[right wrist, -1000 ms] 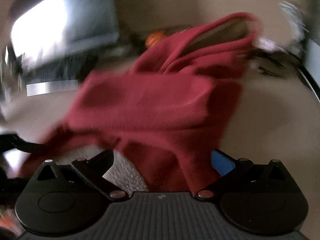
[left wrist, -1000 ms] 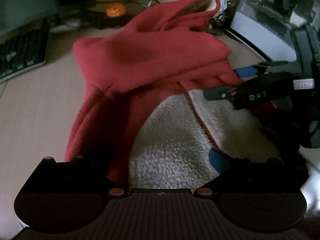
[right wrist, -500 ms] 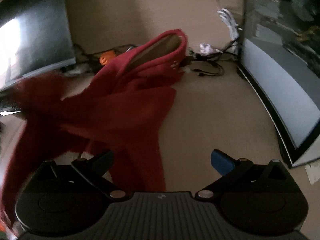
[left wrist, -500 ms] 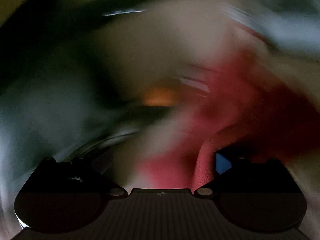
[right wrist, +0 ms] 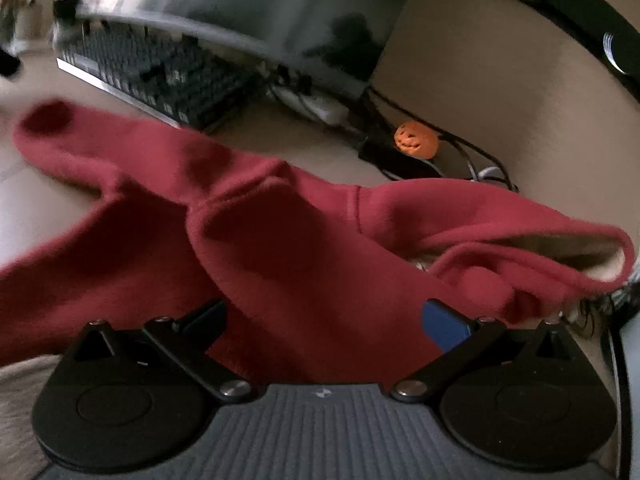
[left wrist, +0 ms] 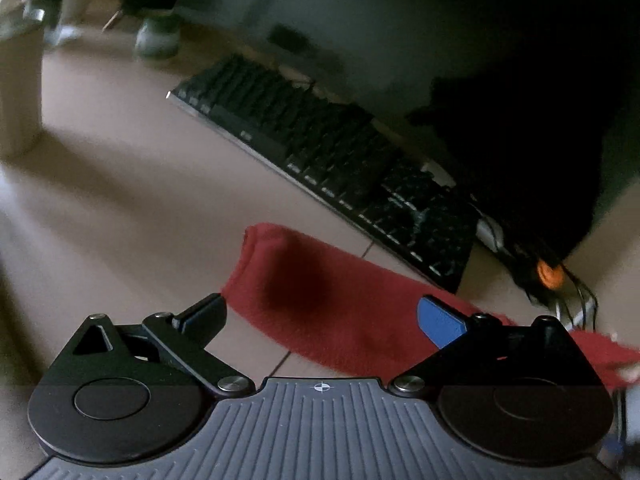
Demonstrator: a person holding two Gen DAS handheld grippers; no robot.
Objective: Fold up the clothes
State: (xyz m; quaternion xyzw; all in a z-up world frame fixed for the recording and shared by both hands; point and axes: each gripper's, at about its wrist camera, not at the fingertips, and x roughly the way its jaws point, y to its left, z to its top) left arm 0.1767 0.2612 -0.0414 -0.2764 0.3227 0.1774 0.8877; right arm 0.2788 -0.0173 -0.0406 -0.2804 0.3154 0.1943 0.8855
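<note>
A red fleece hoodie [right wrist: 288, 232] with a cream lining lies on the beige desk. In the right wrist view its body fills the middle, one sleeve [right wrist: 80, 140] reaches left toward the keyboard, and the hood [right wrist: 560, 248] lies at the right. My right gripper [right wrist: 324, 316] is open just above the body, fingers apart over the cloth. In the left wrist view the sleeve [left wrist: 320, 292] lies stretched out flat. My left gripper [left wrist: 320, 312] is open over that sleeve, holding nothing.
A black keyboard [left wrist: 320, 148] lies just beyond the sleeve, under a dark monitor [right wrist: 260, 8]. A small orange pumpkin toy [right wrist: 416, 140] and tangled cables [right wrist: 472, 160] sit behind the hoodie. A pale cylinder [left wrist: 20, 88] stands at far left.
Both grippers let go of the hoodie and swung left. The sleeve, folded over the body a second ago, now lies stretched out toward the keyboard.
</note>
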